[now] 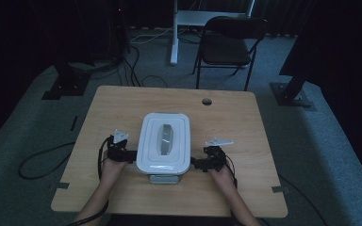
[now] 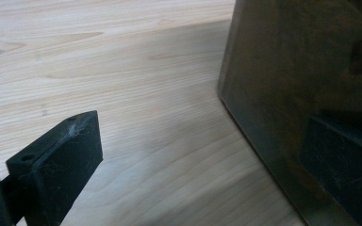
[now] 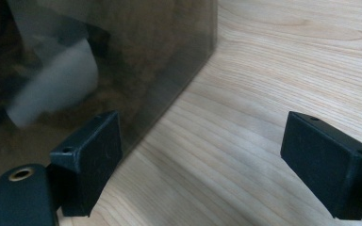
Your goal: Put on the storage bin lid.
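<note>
With jaws spread, left gripper (image 1: 131,155) and right gripper (image 1: 194,163) flank the container (image 1: 164,142); press both sides evenly.

Left gripper (image 1: 131,155), right gripper (image 1: 194,163): jaws apparently apart, pointing inward.

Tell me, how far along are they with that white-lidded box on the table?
Early, I'd say. Done: both grippers are placed at the container, left gripper and right gripper at opposite sides. In hand: each has its jaws open beside the smoky wall, one jaw nearly against it, nothing clamped. Left: the lid is on and the container sits on the table, so lifting or opening hasn't begun.
</note>
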Available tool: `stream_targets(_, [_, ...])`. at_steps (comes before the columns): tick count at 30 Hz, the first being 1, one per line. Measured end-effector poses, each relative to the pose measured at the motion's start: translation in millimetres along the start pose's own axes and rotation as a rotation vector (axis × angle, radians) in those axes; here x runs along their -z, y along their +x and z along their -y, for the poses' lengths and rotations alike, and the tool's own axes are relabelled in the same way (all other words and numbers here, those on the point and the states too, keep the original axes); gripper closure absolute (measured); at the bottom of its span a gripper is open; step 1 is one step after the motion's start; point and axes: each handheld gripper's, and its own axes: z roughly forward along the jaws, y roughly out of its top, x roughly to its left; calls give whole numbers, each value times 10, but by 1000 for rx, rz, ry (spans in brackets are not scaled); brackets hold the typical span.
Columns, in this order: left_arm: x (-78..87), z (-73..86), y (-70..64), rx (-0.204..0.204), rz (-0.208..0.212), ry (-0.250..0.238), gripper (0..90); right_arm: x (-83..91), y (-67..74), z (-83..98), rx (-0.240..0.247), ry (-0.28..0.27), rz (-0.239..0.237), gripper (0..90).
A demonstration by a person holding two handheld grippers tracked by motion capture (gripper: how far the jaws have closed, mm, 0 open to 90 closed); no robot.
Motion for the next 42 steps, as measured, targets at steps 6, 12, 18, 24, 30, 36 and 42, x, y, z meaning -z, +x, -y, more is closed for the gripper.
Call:
stream_targets(6, [-31,-28,-142,-14,2,8,9,51,-87,16,-19,-9,11,126])
stream_targets(12, [-40,-34,-234,-38,26,16,9,114,-173,37,-25,-14,52,126])
stream_targets(18, [-31,-30,-183,-48,52,9,9,190,-273,91,-43,-23,73,126])
stream_targets(24, [-12,-6,-98,-29,44,4,9,274,-359,151,-62,-29,91,126])
stream_targets(30, [47,31,-18,-36,28,9,9,352,-440,239,-92,-72,99,126])
stream_targets(36, [148,72,75,-44,8,-9,9,384,-552,286,-92,-80,122,126])
stream_targets(42, [209,102,119,-36,7,-32,9,483,-550,279,-63,-124,155,122])
